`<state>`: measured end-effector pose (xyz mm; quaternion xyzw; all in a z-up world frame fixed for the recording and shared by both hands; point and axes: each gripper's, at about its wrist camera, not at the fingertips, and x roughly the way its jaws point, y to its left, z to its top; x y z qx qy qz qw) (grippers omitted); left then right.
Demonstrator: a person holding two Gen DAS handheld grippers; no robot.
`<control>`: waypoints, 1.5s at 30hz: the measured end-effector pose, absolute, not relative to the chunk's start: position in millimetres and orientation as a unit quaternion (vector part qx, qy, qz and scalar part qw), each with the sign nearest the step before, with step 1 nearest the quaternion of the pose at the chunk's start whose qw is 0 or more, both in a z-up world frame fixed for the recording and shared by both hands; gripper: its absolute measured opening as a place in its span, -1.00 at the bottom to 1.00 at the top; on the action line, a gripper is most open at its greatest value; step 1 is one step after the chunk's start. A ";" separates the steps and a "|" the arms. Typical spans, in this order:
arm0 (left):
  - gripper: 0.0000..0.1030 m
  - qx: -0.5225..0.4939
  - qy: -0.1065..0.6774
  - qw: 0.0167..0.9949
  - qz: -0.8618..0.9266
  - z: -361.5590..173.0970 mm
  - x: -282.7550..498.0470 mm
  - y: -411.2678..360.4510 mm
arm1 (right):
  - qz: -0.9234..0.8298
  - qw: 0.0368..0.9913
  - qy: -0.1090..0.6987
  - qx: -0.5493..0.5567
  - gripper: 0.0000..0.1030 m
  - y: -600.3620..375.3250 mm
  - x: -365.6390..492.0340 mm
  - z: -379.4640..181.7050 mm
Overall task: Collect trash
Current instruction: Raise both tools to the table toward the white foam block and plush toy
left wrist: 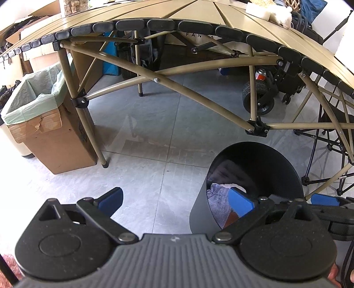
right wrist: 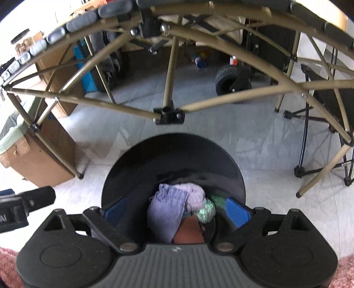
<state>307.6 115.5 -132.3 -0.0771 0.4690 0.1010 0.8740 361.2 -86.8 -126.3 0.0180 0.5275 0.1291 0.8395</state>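
A black round trash bin (right wrist: 124,177) stands on the grey floor in front of a folding table. It holds crumpled purple-white cloths (right wrist: 168,210), a shiny green wrapper (right wrist: 206,211) and a brown piece (right wrist: 190,230). My right gripper (right wrist: 177,210) is open and empty, directly over the bin's mouth. The bin also shows in the left wrist view (left wrist: 261,159), at the lower right. My left gripper (left wrist: 177,201) is open and empty, above the floor just left of the bin. The right gripper's blue finger (left wrist: 325,199) shows at the far right in that view.
A tan folding table (left wrist: 199,13) with crossed legs stands ahead, with white items on its top. A cardboard box with a green liner (left wrist: 39,110) stands to the left by a table leg. A wheeled cart (left wrist: 258,97) and a folding chair frame (right wrist: 320,124) stand behind.
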 end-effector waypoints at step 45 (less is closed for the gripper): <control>1.00 -0.031 0.296 0.951 0.077 20.1 522.6 67.0 | 0.101 0.947 0.240 0.188 1.00 -181.3 525.0 59.4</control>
